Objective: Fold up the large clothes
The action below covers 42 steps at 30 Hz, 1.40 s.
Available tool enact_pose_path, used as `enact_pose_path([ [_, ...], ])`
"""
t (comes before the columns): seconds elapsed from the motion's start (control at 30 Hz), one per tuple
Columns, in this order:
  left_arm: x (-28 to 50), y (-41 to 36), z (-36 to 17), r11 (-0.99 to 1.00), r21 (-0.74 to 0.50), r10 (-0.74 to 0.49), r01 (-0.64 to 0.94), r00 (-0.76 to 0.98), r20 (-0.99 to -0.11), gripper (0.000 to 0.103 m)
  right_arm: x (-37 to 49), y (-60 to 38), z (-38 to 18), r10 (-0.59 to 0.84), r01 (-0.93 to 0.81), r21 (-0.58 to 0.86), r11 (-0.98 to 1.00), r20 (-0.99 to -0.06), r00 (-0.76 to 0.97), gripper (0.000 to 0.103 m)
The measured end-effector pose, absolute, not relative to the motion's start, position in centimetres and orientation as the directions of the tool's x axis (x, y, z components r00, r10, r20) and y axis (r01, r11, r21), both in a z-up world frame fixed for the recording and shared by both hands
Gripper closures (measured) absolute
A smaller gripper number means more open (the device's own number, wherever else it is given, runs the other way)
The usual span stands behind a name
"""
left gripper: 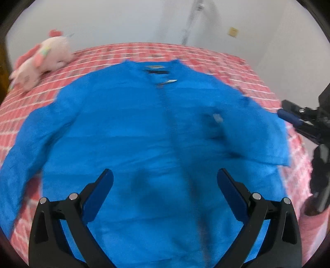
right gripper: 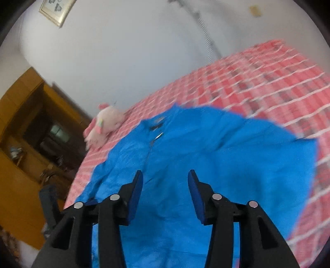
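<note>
Spread flat on the checked bed, the jacket lies under both your grippers, left wide open and right half open, both empty, so a hasty grab could bunch the slick cloth.

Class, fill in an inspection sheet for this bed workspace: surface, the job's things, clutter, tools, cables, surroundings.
Surface: bed with red checked cover.
Job's things: blue jacket spread flat, front up, zip near the collar.
Clutter: pink plush toy beside the jacket's shoulder.
Tools: left tool open above the jacket, nothing between its fingers; right tool open, empty.
Cables: nothing seen.
Surroundings: white wall, wooden cabinet, framed picture.
</note>
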<state>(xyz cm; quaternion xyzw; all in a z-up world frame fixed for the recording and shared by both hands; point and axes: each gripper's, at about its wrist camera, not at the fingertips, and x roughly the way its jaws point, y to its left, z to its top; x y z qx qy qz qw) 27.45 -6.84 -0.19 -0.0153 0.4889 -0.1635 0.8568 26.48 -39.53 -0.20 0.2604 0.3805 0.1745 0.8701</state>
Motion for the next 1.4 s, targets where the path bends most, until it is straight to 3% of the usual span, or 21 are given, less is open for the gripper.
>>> enact_pose_path([
  [0.1, 29.1, -10.8, -0.4, 0.914, -0.256, -0.373, 0.314, 0.405, -0.835, 0.004, 26.2, -41.8, -0.7, 0.412, -0.021, 0.549, 0.836, -0.601, 0.685, 0.057],
  [0.3, 32.4, -17.7, -3.1, 0.901, -0.242, -0.369, 0.36, 0.343, -0.863, 0.004, 26.1, -46.2, -2.1, 0.307, 0.106, 0.524, 0.845, -0.637, 0.707, 0.057],
  [0.33, 32.8, -18.3, -3.4, 0.905, -0.236, -0.36, 0.356, 0.34, -0.869, 0.008, 26.3, -46.8, -2.1, 0.299, 0.116, 0.525, 0.843, -0.637, 0.711, 0.057],
  [0.37, 33.2, -18.9, -4.0, 0.905, -0.236, -0.357, 0.354, 0.33, -0.874, 0.024, 26.2, -47.3, -2.2, 0.291, 0.127, 0.527, 0.84, -0.636, 0.715, 0.057],
  [0.43, 34.0, -19.9, -5.1, 0.914, -0.212, -0.327, 0.345, 0.322, -0.888, 0.04, 26.2, -48.0, -2.3, 0.279, 0.14, 0.527, 0.838, -0.635, 0.72, 0.057],
  [0.63, 33.6, -19.3, -4.6, 0.89, -0.284, -0.41, 0.357, 0.354, -0.841, 0.097, 26.1, -48.8, -2.7, 0.261, 0.16, 0.524, 0.836, -0.638, 0.725, 0.057],
  [0.97, 33.1, -8.2, 1.0, 0.911, -0.355, -0.41, 0.21, 0.548, -0.729, 0.1, 25.9, -49.5, -2.4, 0.322, 0.107, 0.607, 0.787, -0.552, 0.769, 0.057],
  [1.23, 33.5, -0.1, 1.9, 0.956, -0.285, -0.262, 0.067, 0.632, -0.73, 0.1, 28.6, -44.5, -4.3, 0.444, 0.01, 0.61, 0.792, -0.588, 0.676, 0.057],
  [1.4, 34.8, 3.0, -0.1, 0.964, -0.266, -0.217, 0.007, 0.599, -0.771, 0.1, 30.1, -40.8, -5.9, 0.423, -0.008, 0.53, 0.848, -0.666, 0.615, 0.057],
])
